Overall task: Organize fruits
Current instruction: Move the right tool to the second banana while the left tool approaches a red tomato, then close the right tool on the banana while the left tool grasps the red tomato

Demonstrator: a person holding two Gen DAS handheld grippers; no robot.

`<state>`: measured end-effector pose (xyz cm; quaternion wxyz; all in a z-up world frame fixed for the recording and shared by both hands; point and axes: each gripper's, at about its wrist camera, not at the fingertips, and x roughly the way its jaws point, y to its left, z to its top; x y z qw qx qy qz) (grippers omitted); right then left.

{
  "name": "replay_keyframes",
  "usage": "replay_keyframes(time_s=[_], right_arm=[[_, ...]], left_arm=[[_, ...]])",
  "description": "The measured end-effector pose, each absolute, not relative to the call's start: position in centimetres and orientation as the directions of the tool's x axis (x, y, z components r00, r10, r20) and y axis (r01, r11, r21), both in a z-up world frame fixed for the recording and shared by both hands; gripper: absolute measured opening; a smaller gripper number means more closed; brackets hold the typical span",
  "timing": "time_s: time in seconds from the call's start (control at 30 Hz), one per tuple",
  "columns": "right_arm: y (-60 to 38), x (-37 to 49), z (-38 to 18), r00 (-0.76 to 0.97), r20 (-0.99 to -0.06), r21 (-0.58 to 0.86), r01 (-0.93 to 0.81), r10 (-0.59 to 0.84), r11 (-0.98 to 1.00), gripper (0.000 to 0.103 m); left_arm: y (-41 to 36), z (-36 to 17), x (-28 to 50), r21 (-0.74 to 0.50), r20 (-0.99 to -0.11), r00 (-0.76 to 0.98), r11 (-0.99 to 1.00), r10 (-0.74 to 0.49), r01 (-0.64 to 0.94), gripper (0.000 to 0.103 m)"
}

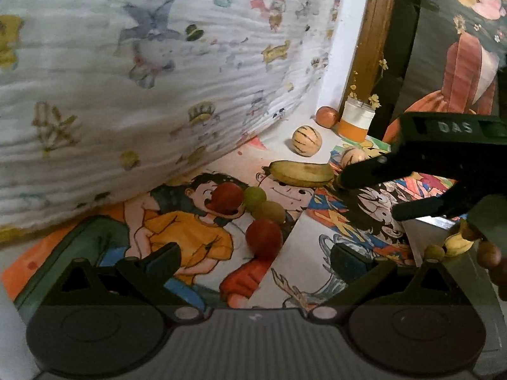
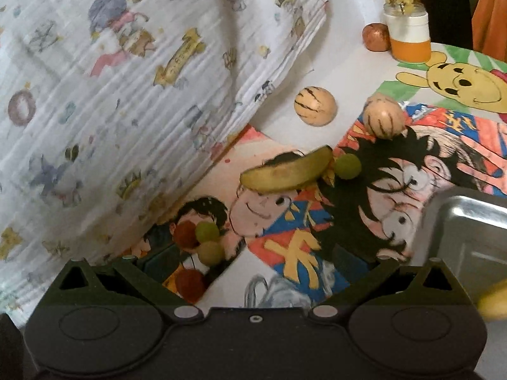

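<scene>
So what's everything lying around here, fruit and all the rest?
banana: one, yellow-green, middle, on the drawings
striped round fruits: two, cream, behind the banana
red fruits: two, red, near cluster
green fruits: three, green, two in that cluster, one by the banana
orange fruit: one, orange-brown, far back beside the jar
jar: one, white and orange, far back, holding yellow flowers
tray: one, metal, right
cloth: one, white, patterned, left
drawings: several, colourful, under the fruit
left gripper: one, black, jaws open
right gripper: one, black, jaws open
</scene>
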<state>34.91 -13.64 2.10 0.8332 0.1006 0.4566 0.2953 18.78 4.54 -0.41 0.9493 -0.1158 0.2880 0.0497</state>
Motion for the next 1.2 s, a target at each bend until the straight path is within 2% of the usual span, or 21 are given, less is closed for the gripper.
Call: replay_keyframes(time_s=[0.17, 0.3, 0.4, 0.67, 0.87, 1.2], right_arm=[[-12.9, 37.8, 1.6, 0.404, -0.685, 0.502, -0.342, 0.606, 0.795, 0.101], [-12.1, 39.5, 1.0, 0.379, -0.685, 0.540, -0.309, 0.622, 0.783, 0.097], [-11.3, 39.9, 1.3, 0.376, -0.686, 0.513, -0.357, 0.623, 0.781, 0.095], [-8.4, 40.2, 2.8, 0.371, -0.716, 0.293, -0.608, 0.591, 0.738, 0.095], [-6.9, 41.2, 2.3, 0.350, -0.752, 0.066, -0.803, 0.558, 0.593, 0.092], [-5.7, 41.8, 0.1, 0.326, -0.803, -0.085, -0.891, 0.499, 0.445, 0.082]], left_arm=[[4.4, -0.4, 19.9, -0.192, -0.551, 0.834, 0.970, 0.020, -0.150, 0.098], [4.7, -0.7, 20.6, -0.206, -0.555, 0.831, 0.965, 0.020, -0.160, 0.090], [4.9, -1.2, 21.0, -0.216, -0.564, 0.825, 0.962, 0.016, -0.167, 0.082], [5.4, -1.7, 21.5, -0.230, -0.565, 0.825, 0.957, 0.017, -0.178, 0.068], [5.4, -1.8, 21.7, -0.241, -0.564, 0.825, 0.952, 0.019, -0.187, 0.057], [5.2, -1.9, 22.2, -0.242, -0.573, 0.819, 0.951, 0.020, -0.193, 0.041]])
